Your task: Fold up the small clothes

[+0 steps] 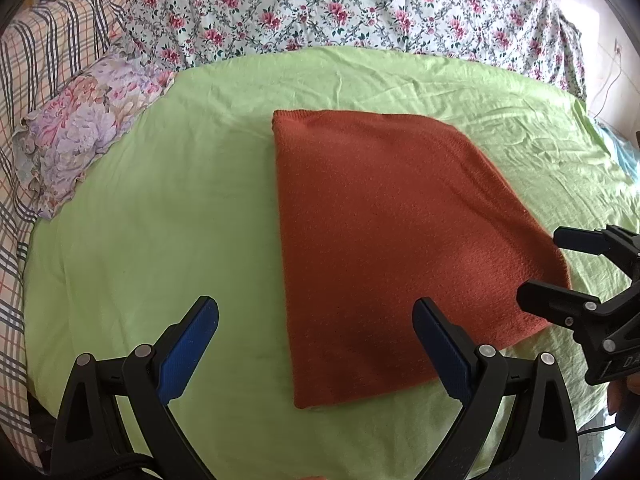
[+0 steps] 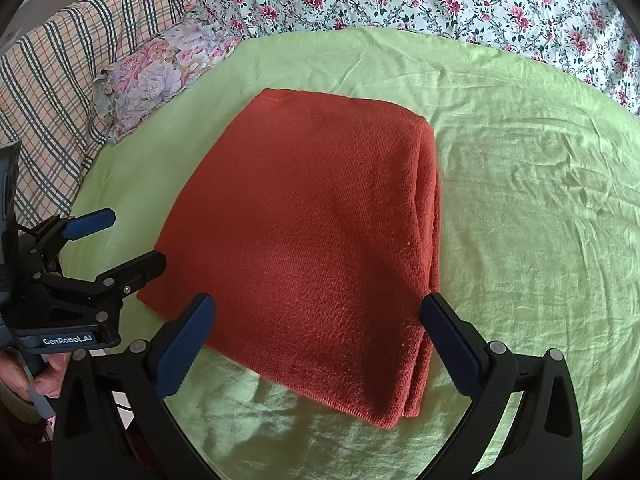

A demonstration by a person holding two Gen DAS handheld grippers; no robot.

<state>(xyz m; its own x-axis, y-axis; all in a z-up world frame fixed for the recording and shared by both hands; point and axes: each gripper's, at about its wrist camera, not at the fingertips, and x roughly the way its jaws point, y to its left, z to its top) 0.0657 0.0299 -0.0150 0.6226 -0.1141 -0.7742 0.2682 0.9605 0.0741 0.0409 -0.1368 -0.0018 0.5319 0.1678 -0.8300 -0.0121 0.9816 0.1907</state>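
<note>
Rust-red knit garment [image 2: 312, 232] lies folded flat mid-bed on the green sheet [image 2: 520, 208], layered edges stacked on its right side. Left hand-held gripper [image 1: 316, 344] and right hand-held gripper [image 2: 318, 340] both released, hovering at its near edge, holding nothing. Fold looks done, or ready for another halving.

Folded rust-red knitted garment [image 2: 316, 232] lying flat on the bed.

It forms a neat, thick rectangle of stacked layers; the layered edges show along its right side, the top face smooth and unwrinkled.

One folded red cloth [image 2: 312, 232], two hand-held grippers, one floral pillow [image 1: 84, 128].
</note>
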